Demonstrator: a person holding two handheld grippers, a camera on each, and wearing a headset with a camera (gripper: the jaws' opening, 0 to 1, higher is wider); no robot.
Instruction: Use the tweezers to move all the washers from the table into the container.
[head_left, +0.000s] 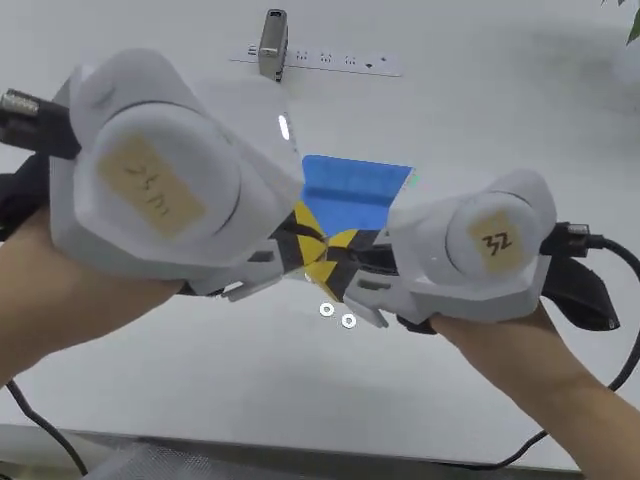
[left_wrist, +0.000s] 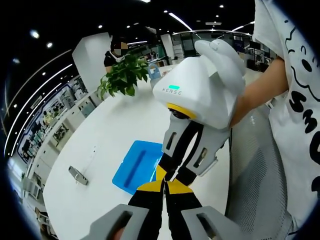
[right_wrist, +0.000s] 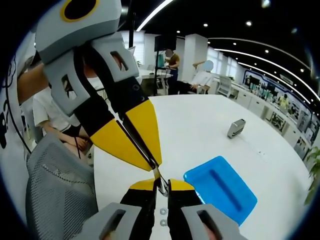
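- The left gripper (right_wrist: 154, 165) has its yellow-tipped black fingers (right_wrist: 142, 125) clenched on a pair of thin metal tweezers (right_wrist: 159, 179), which run as a narrow line between them in the right gripper view.
- The right gripper (right_wrist: 162, 187) meets it tip to tip. Its own yellow-tipped fingers (right_wrist: 181, 186) are drawn close on either side of the tweezers' free end, but the pictures do not show whether they press it, so the grip cannot be told.
- In the head view both grippers are held in the person's hands above the white desk (head_left: 480, 110), with their fingers converging at the middle.
- Two small silver ring-shaped washers (head_left: 326, 310) lie side by side on the desk just below the meeting fingers, apart from the container.
- The shallow blue rectangular plastic container (head_left: 355, 185) sits on the desk just beyond the fingers, and nothing can be made out inside it.
- Farther back on the desk lie a white power strip (head_left: 330, 60) and a small grey block (head_left: 273, 42).
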